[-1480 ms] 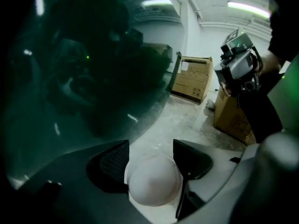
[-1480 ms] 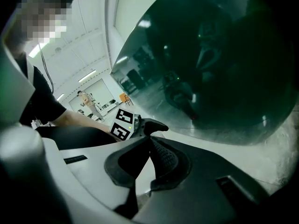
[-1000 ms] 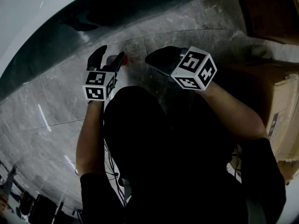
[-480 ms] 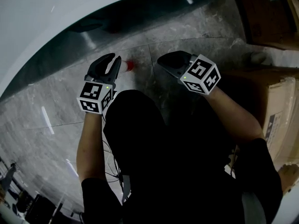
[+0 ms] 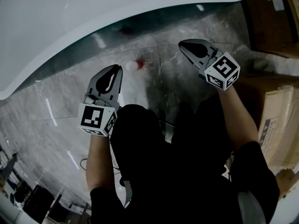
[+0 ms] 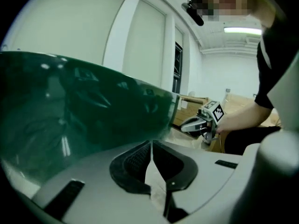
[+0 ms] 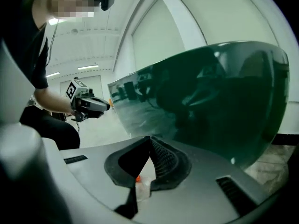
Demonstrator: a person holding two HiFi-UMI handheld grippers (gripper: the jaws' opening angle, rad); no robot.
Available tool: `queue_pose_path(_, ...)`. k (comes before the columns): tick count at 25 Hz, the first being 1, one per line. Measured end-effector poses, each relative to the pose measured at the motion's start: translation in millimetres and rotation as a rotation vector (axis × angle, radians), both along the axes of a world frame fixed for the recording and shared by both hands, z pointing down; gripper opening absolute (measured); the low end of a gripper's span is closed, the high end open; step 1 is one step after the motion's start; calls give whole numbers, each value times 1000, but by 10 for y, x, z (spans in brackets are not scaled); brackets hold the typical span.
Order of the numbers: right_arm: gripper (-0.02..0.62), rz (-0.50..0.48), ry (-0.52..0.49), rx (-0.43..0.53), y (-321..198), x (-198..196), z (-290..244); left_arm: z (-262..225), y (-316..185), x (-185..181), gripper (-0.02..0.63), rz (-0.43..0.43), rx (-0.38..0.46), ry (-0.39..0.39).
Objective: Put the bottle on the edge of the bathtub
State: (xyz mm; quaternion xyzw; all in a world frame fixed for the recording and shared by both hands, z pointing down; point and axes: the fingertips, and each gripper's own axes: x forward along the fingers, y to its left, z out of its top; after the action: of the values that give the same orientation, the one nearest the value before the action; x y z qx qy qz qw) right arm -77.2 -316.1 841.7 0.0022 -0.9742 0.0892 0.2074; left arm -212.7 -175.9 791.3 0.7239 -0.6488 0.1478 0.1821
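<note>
Bathtub (image 5: pixel 70 17) up at 11 o'clock is crazy glossy: smooth white rim, dark green shell. Floor (image 5: pixel 70 92) is polished grey stone-look tile, pretty shiny. Bottle (image 5: pixel 134 65) looks like clear plastic. Box (image 5: pixel 280 120) at 3 o'clock is matt brown cardboard.

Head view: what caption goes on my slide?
Red-capped bottle lies on the floor beside the bathtub, not on its edge.
</note>
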Motion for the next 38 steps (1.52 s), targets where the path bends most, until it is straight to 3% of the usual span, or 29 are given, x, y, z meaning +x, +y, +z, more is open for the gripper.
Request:
queue_pose_path(6,28,73,92,-17,-76,388,-508,-706,131,149,17,-83,9,126)
queue_pose_path(13,28,22,77,-293,969,411,-1942,-2027,539,430,17,-123,-25,173)
queue_pose_path(17,28,103,93,-462,1579,225,-2892,-3046,788,549,17,-116,-26,199)
queue_pose_path(22,28,43,104,-313,2087,36,-4040,-3945,967,829,17,-68,-33,192)
queue_pose_path(26,28,36,68,-292,2161,49,-4719,-4455,997,1046,17,-50,-17,179)
queue_pose_path(34,28,59,-38,-220,2016,303,-5637,-5036,1068,1108,17,-187,7,244)
queue_pose_path(38,28,70,-79,-198,1962,544,-5912,-5264,1081,1207,17,-212,8,231)
